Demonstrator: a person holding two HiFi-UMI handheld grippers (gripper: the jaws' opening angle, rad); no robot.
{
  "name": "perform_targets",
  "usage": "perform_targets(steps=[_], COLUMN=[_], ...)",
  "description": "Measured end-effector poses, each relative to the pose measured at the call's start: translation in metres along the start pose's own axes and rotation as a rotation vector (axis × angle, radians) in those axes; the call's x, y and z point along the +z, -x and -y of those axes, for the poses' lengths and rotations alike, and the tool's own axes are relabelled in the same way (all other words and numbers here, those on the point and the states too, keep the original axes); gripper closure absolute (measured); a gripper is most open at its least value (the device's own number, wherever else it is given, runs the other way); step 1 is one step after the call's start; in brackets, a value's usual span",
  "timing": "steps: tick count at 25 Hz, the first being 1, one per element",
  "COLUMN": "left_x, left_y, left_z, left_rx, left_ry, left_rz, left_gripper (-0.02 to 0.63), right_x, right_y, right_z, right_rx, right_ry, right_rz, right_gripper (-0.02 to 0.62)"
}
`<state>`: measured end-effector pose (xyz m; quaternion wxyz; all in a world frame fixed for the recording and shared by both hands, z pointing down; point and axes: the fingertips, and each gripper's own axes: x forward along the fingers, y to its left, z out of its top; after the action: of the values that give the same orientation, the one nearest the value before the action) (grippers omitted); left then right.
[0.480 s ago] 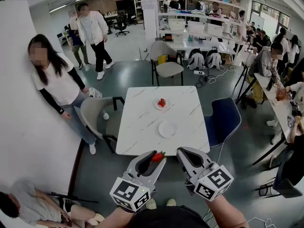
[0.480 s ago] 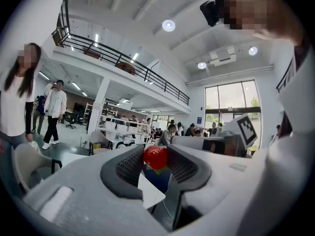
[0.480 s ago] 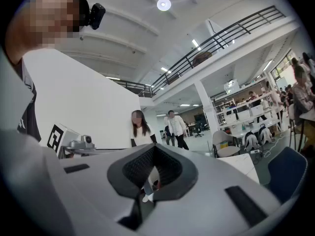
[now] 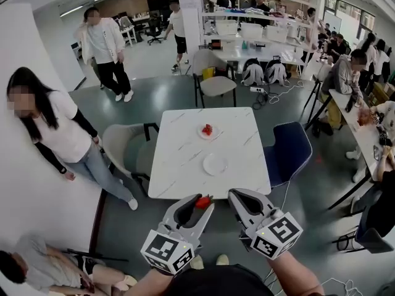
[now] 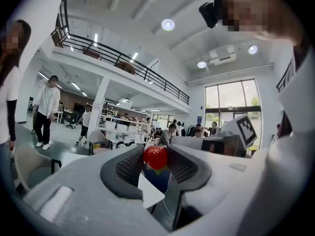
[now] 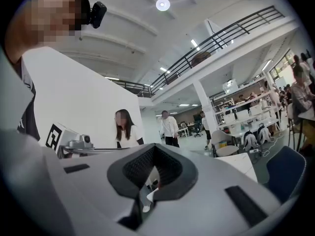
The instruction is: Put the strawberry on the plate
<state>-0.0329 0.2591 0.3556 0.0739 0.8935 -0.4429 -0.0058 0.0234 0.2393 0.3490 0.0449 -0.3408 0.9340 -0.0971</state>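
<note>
My left gripper [image 4: 203,201] is shut on a red strawberry [image 4: 202,202], held in the air just short of the near edge of the white marble table [image 4: 185,165]. In the left gripper view the strawberry [image 5: 155,157] sits pinched between the two dark pads near the jaw tips. An empty white plate [image 4: 215,164] lies on the table's near half. Farther back, a second plate [image 4: 202,134] carries another strawberry [image 4: 208,129]. My right gripper [image 4: 238,195] hovers beside the left one, shut with nothing in it; the right gripper view shows its tips [image 6: 154,147] meeting.
A grey chair [image 4: 126,147] stands at the table's left, a blue chair [image 4: 290,153] at its right, a beige chair [image 4: 216,86] beyond it. A person [image 4: 52,134] stands by the white wall at left. More people and desks fill the back and right.
Both grippers hold much the same pose. The person at the left wall has shifted left in view, and people in the background have walked.
</note>
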Motion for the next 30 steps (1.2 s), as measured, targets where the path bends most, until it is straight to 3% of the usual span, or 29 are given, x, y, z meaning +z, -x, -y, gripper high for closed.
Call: perform_targets(steps=[6, 21, 30], left_x=[-0.006, -0.04, -0.085], left_y=[-0.009, -0.069, -0.13], left_z=[-0.004, -0.006, -0.069], left_rx=[0.007, 0.026, 0.036], left_ry=[-0.015, -0.089, -0.085], left_rz=[0.0, -0.097, -0.182], left_gripper=[0.468, 0.468, 0.468], right_x=[0.004, 0.002, -0.016], right_y=[0.01, 0.026, -0.031], right_z=[0.012, 0.062, 0.119], right_rx=[-0.011, -0.038, -0.058], right_ry=[-0.012, -0.032, -0.043], right_rz=[0.049, 0.072, 0.042], right_gripper=[0.594, 0.594, 0.594])
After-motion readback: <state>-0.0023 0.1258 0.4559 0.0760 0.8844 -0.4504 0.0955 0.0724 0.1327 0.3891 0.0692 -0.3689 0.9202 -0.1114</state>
